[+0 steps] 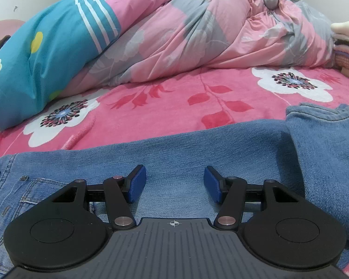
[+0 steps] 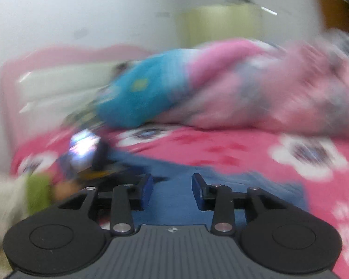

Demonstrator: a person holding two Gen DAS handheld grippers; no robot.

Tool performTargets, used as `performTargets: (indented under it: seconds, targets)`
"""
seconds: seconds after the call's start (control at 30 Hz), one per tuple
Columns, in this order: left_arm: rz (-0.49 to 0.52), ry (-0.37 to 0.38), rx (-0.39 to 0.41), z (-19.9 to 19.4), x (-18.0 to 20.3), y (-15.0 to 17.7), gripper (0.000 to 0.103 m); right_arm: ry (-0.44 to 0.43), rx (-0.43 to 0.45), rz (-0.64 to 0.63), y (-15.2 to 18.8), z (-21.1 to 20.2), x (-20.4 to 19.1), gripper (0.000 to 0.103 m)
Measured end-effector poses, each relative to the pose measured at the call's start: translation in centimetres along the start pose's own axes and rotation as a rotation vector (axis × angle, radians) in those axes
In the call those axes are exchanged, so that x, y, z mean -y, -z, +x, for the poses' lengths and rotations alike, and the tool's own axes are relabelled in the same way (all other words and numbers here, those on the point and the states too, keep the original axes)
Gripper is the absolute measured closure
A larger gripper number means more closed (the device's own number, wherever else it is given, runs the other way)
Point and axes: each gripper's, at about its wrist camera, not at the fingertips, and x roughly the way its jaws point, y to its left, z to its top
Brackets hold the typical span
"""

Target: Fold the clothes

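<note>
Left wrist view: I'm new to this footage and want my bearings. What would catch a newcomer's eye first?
The blue jeans spread across the near edge of the bed, directly under the open left gripper, whose blue pads stand apart with nothing pinched. Behind lies the bright pink floral bedspread, with a rumpled pink and grey duvet heaped at the back and a turquoise pillow at the left.

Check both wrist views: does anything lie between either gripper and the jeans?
Nothing visible does. The left gripper stands open right over the jeans, only bare denim between its pads. The right gripper, also open, faces the jeans too, though that view is blurred.
</note>
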Motion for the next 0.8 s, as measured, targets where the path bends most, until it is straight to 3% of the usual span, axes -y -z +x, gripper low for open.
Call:
performTargets:
  seconds: [0.07, 0.13, 0.3, 0.37, 0.4, 0.5, 0.6, 0.67, 0.73, 0.8]
  targets:
    - [0.000, -0.001, 0.001, 0.0, 0.0, 0.0, 0.047, 0.055, -0.050, 0.196, -0.3, 0.7, 4.2, 0.063]
    - [-0.001, -0.001, 0.001, 0.0, 0.0, 0.0, 0.047, 0.057, -0.079, 0.302, 0.0, 1.7, 6.5, 0.063]
    - [-0.004, 0.000, 0.001, 0.1, 0.0, 0.0, 0.047, 0.060, -0.185, 0.352, 1.1, 6.2, 7.9, 0.064]
    - [-0.006, 0.001, 0.001, 0.1, 0.0, 0.0, 0.047, 0.033, -0.184, 0.377, 1.7, 6.2, 7.5, 0.074]
    - [-0.007, 0.002, 0.002, 0.1, 0.0, 0.0, 0.047, -0.010, -0.171, 0.367, 1.6, 6.0, 6.8, 0.087]
    - [-0.010, 0.005, 0.003, 0.1, -0.1, 0.1, 0.047, -0.175, -0.148, 0.233, 1.4, 5.0, 3.1, 0.089]
    - [-0.016, 0.008, 0.003, 0.1, -0.2, 0.1, 0.047, -0.346, -0.184, 0.086, 2.1, 4.0, -1.0, 0.089]
    - [-0.015, 0.008, 0.003, 0.1, -0.2, 0.1, 0.047, -0.435, -0.238, -0.035, 2.6, 3.4, -3.4, 0.083]
    - [-0.016, 0.008, 0.003, 0.1, -0.2, 0.1, 0.047, -0.459, -0.252, -0.166, 3.0, 1.9, -4.8, 0.062]
    - [-0.016, 0.009, 0.003, 0.1, -0.2, 0.1, 0.047, -0.441, -0.221, -0.155, 2.5, 0.5, -3.7, 0.053]
